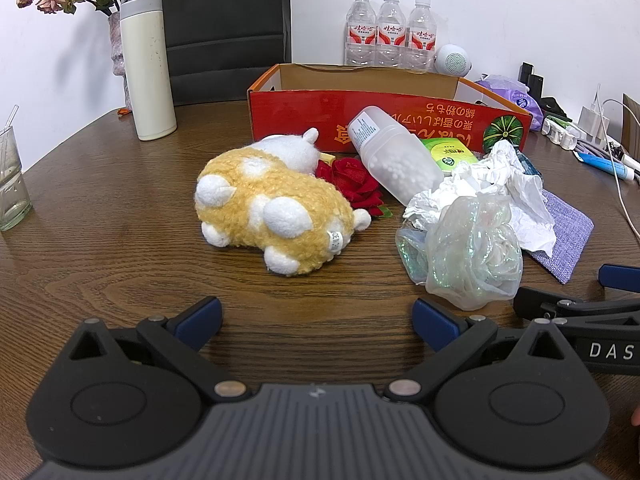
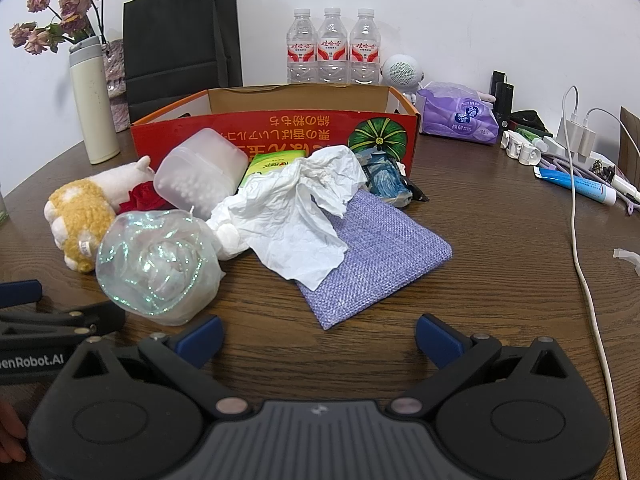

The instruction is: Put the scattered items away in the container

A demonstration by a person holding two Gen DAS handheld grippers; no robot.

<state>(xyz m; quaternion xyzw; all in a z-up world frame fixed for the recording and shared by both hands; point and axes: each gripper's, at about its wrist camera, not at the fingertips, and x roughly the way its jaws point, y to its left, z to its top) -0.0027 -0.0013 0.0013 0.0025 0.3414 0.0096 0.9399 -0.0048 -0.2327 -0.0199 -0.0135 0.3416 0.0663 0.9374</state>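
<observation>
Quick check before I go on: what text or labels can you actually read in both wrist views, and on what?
"DAS": right gripper body, cut off by the frame edge.
"enRobot.AI": left gripper body, start cut off.
"Virella", doubtful: purple tissue pack.
Red box: Japanese print, upside down, not reliably readable.
Water bottles, green packet, plush tag: too small.

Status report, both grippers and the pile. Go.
Left gripper open, empty; right gripper open, empty. Plush toy, tissue, purple pouch lie outside the red box. Nothing blocking.

Two low wrist views, shared clutter [image 1: 460, 216]
</observation>
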